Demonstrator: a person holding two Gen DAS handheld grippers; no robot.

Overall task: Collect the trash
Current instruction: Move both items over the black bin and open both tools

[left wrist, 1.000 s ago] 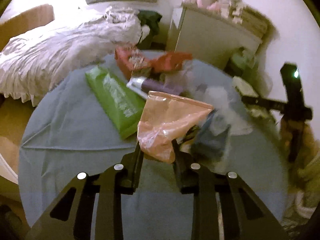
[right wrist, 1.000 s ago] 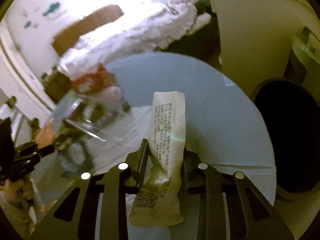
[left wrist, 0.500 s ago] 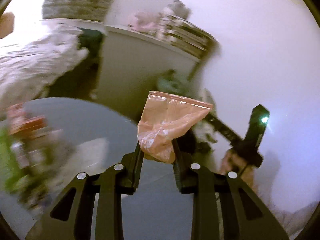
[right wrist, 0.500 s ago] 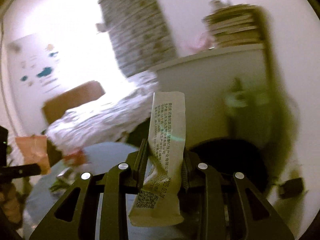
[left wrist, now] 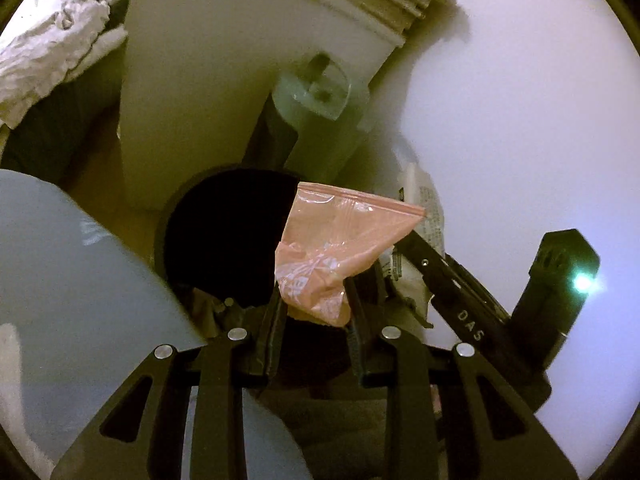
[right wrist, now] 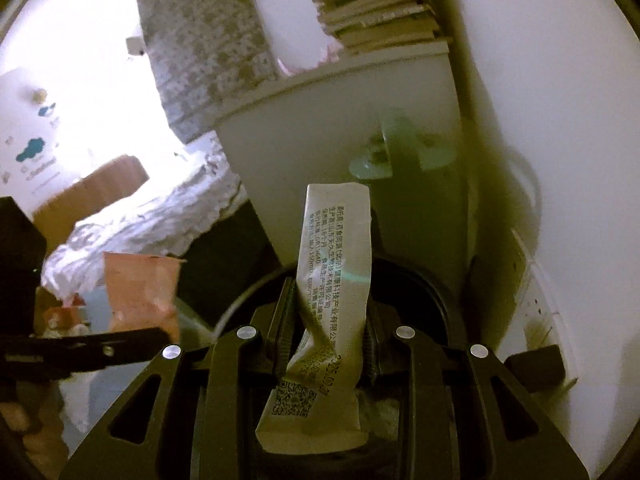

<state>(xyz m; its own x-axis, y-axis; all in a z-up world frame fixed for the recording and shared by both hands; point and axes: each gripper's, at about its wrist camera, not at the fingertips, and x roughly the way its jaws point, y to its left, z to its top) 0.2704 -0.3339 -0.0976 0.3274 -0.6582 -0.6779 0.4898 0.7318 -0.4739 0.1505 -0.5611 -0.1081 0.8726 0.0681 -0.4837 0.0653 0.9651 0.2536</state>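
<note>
My left gripper (left wrist: 314, 300) is shut on a crumpled pink zip bag (left wrist: 340, 240) and holds it over the right rim of a black round trash bin (left wrist: 224, 236). My right gripper (right wrist: 330, 312) is shut on a white printed sachet wrapper (right wrist: 334, 280) that stands up between the fingers, above the same black bin (right wrist: 416, 292). The right gripper with the white wrapper (left wrist: 424, 216) shows in the left wrist view, just right of the pink bag. The left gripper and the pink bag (right wrist: 140, 284) show at the left of the right wrist view.
The blue-grey round table (left wrist: 72, 280) lies left of the bin. A white cabinet (left wrist: 224, 72) with stacked books (right wrist: 380, 8) stands behind it, beside a white wall (left wrist: 520, 120). A pale green object (left wrist: 316, 92) leans by the cabinet. A bed with white bedding (right wrist: 160, 216) is further left.
Both grippers have swung away from the table and its trash to the black bin, each still holding its piece; the view now looks down toward the bin.
</note>
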